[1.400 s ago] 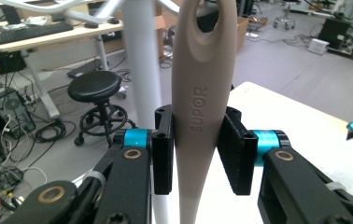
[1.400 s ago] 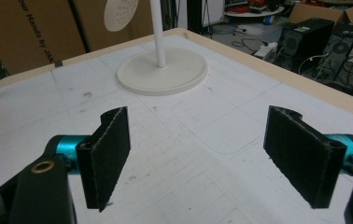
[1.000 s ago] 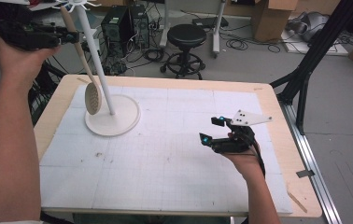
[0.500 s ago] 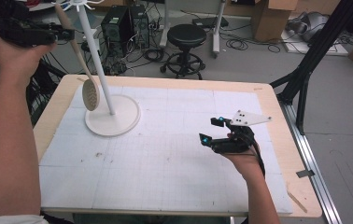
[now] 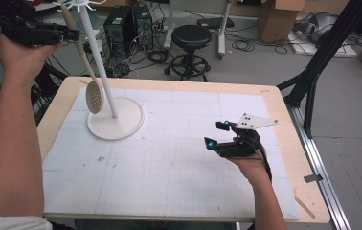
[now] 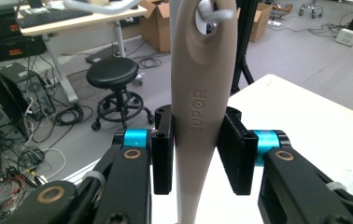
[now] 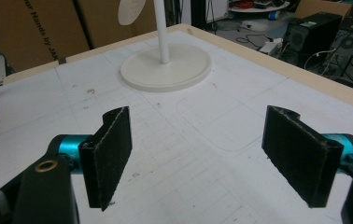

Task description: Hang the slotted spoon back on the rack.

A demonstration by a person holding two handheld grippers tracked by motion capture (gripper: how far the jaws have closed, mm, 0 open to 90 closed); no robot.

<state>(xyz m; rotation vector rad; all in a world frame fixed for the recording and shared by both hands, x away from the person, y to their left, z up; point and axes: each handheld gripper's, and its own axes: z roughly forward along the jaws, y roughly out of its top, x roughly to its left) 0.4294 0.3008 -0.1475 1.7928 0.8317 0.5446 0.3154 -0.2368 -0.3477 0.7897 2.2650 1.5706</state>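
Note:
A beige slotted spoon (image 5: 94,96) hangs slanted beside the pole of a white hook stand (image 5: 117,125) at the table's back left. My left gripper (image 5: 73,34) is raised high and shut on the spoon's upper handle. In the left gripper view both pads press the handle (image 6: 200,107), marked SUPOR, and a white hook (image 6: 214,15) passes through the hole at its end. My right gripper (image 5: 216,135) rests low over the mat at the right, open, with nothing between its pads (image 7: 111,154). It faces the stand's base (image 7: 165,70) and the spoon's bowl (image 7: 130,11).
A white grid mat (image 5: 169,167) covers the wooden table. A thin wooden stick (image 5: 306,206) lies at the front right corner. Behind the table stand a black stool (image 5: 188,36), computer towers (image 5: 121,24) with cables, and a black frame leg (image 5: 313,72) at the right.
My left hand has shifted slightly up and left with the spoon, whose bowl has risen a little. The right gripper has kept still.

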